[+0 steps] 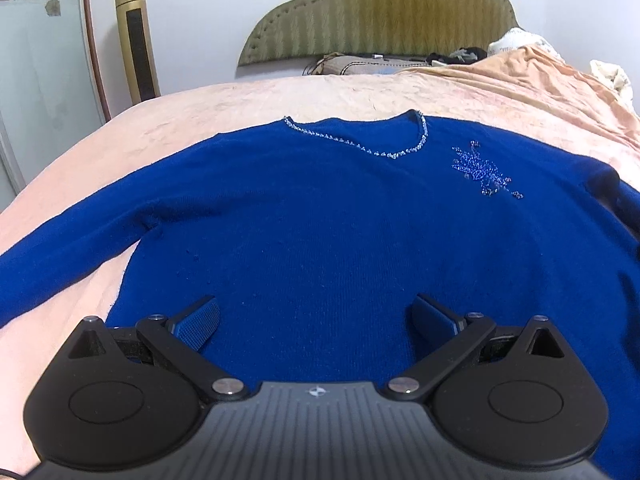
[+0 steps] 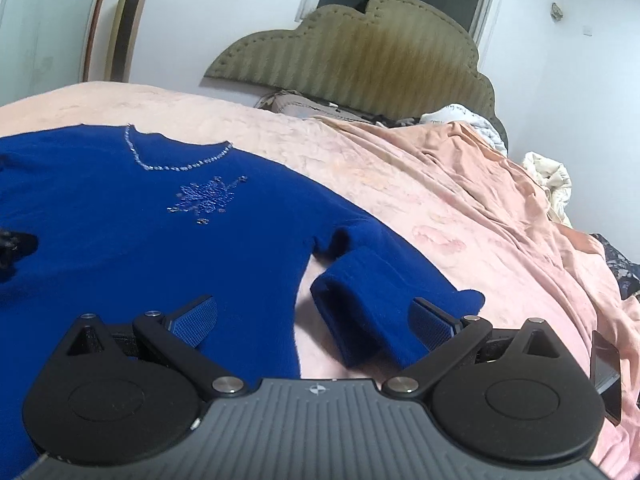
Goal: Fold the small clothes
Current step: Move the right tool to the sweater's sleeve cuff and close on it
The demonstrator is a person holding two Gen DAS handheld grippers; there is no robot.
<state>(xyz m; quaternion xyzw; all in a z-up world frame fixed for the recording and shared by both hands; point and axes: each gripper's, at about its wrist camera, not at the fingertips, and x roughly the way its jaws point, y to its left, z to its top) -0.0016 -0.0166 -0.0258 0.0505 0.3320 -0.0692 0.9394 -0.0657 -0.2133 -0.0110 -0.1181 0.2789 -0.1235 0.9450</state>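
A royal blue sweater [image 1: 320,220] with a beaded neckline and a beaded motif lies spread face up on the pink bedspread [image 1: 240,96]. Its left sleeve [image 1: 60,264] stretches out to the left. In the right wrist view the sweater [image 2: 120,240] fills the left half, and its right sleeve [image 2: 368,300] is doubled back on itself. My left gripper [image 1: 316,316] is open and empty over the sweater's lower body. My right gripper [image 2: 314,316] is open and empty, its jaws standing either side of the body's side edge and the folded sleeve.
A padded olive headboard [image 1: 380,8] and pillows stand at the far end. A gold tower fan [image 1: 134,40] stands at the left wall. Rumpled bedding [image 2: 548,176] lies at the right. A dark phone-like slab [image 2: 606,368] lies near the right gripper.
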